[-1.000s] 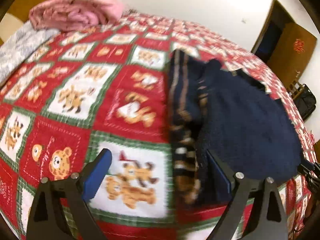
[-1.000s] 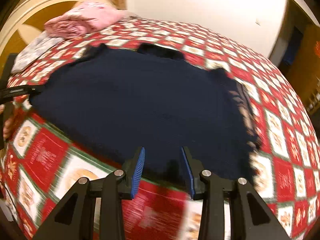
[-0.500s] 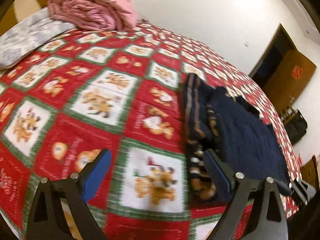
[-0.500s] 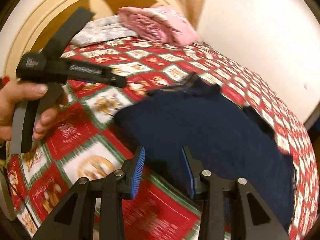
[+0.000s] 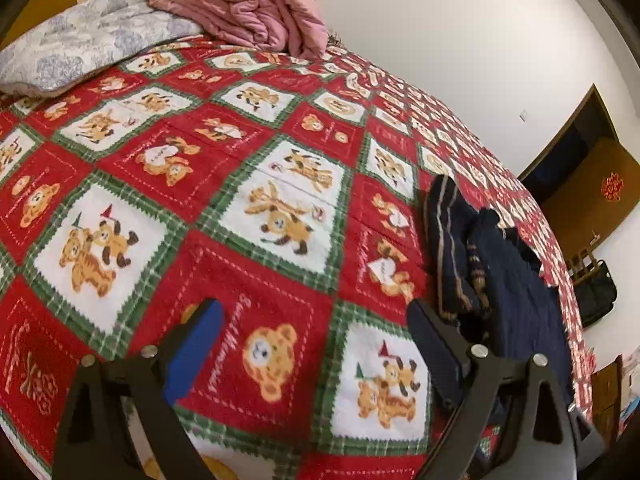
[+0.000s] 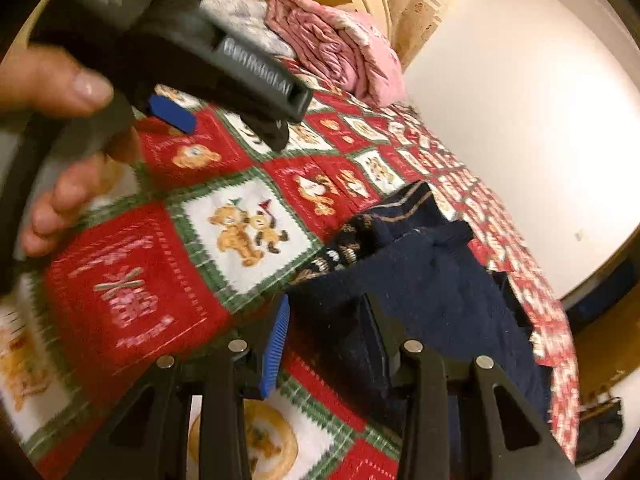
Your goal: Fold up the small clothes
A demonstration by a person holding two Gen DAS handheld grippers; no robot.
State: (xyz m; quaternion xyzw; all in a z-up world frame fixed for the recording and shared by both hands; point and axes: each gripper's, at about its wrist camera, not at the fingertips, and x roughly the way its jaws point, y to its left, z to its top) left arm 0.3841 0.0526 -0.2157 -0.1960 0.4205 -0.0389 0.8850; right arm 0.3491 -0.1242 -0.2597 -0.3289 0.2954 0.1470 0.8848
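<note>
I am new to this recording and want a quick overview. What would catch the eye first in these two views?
The red bedspread with bear squares fills both views. A dark navy garment lies bunched on its right side, in front of the right gripper. At the head of the bed, a rolled pink quilt rests beside a grey floral pillow.

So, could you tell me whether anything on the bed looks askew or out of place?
The navy garment lies bunched rather than flat, its striped edge rumpled up in ridges on the quilt. Nothing looks spilled or damaged.
</note>
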